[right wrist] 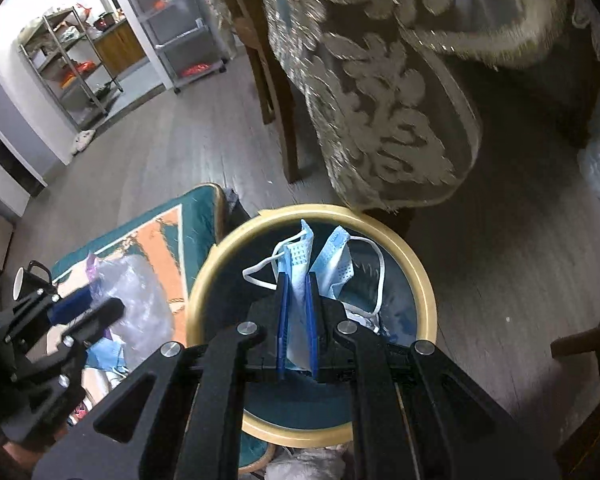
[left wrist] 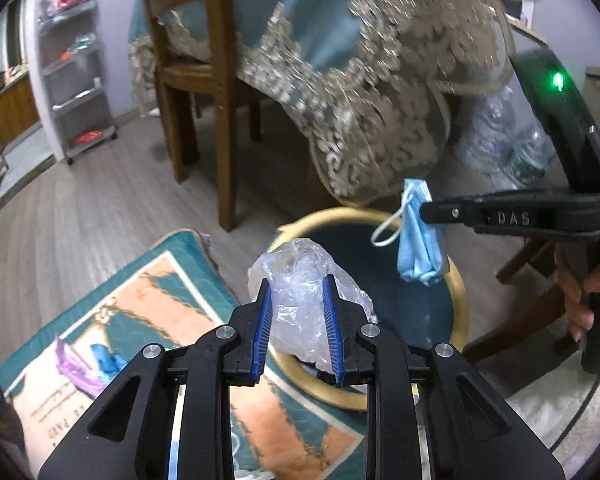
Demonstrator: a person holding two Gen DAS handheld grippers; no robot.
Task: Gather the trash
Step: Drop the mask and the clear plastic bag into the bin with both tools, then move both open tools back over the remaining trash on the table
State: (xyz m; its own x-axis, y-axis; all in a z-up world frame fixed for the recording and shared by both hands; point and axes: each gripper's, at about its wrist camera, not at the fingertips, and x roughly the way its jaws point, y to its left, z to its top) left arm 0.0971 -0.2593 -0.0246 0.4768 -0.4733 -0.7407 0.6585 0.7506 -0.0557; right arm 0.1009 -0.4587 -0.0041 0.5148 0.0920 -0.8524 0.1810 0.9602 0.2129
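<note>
My left gripper (left wrist: 297,280) is shut on a crumpled clear plastic wrapper (left wrist: 300,272), held over the near left rim of the round bin (left wrist: 458,276) with a yellow rim and dark inside. My right gripper (right wrist: 296,276) is shut on a blue face mask (right wrist: 332,260) with white ear loops, hanging above the bin's (right wrist: 428,292) opening. In the left wrist view the right gripper (left wrist: 422,210) reaches in from the right with the mask (left wrist: 418,248) dangling over the bin. The left gripper (right wrist: 116,306) shows at the left of the right wrist view, blurred.
A patterned teal and orange mat (left wrist: 148,300) lies left of the bin with purple and blue scraps (left wrist: 84,364) on it. A wooden chair (left wrist: 204,92) and a draped lace tablecloth (left wrist: 380,92) stand behind. Bagged plastic bottles (left wrist: 504,140) sit at the right. Grey shelving (left wrist: 76,80) lines the far wall.
</note>
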